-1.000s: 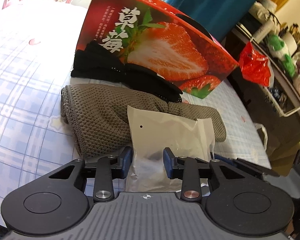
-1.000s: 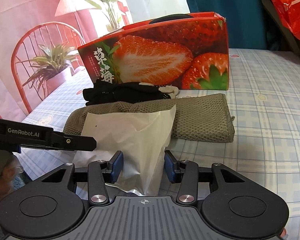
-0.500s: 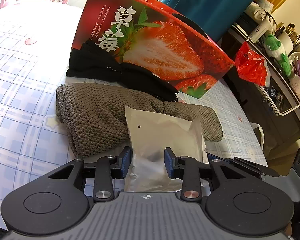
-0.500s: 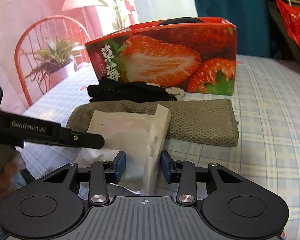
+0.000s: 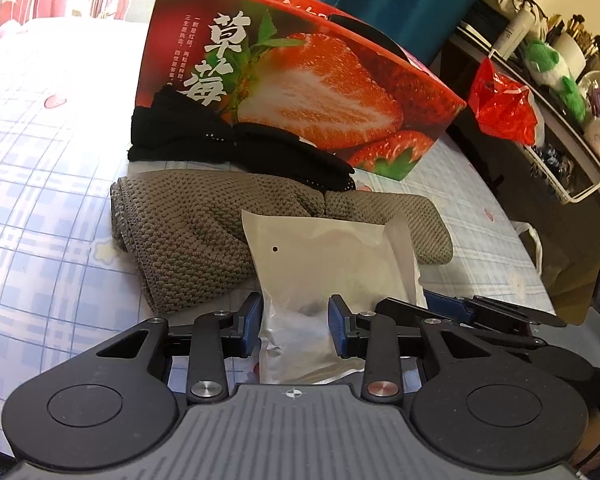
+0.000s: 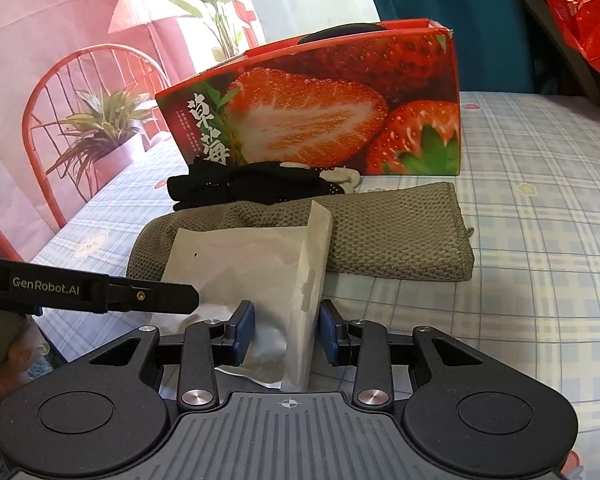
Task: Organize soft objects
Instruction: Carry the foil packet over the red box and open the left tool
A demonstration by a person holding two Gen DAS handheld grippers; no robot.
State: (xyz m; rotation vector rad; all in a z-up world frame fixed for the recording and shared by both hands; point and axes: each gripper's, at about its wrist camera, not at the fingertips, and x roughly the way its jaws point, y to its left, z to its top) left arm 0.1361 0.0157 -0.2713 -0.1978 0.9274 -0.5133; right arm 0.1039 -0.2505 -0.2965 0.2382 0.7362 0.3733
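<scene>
A white plastic pouch [image 5: 332,260] lies between both grippers over the near edge of a folded grey-brown knit cloth [image 5: 196,232]. My left gripper [image 5: 294,328] is shut on the pouch's near end. My right gripper [image 6: 286,332] is shut on the same pouch [image 6: 252,268], whose right edge stands folded up. Black fabric [image 5: 236,148] lies behind the knit cloth [image 6: 396,232], against the red strawberry box [image 5: 300,84]. The box also shows in the right wrist view [image 6: 320,116], with the black fabric [image 6: 252,188] in front of it.
The table has a blue-and-white checked cloth [image 6: 540,240]. A red plastic bag [image 5: 500,104] hangs off a cluttered shelf at the right. A teal curtain [image 6: 440,0] hangs behind the box. A wall poster of a red chair and plant [image 6: 92,120] is at the left.
Both grippers have closed in a little on the pouch. Its right edge has folded upward. Both views have shifted slightly closer to the cloth and box.
</scene>
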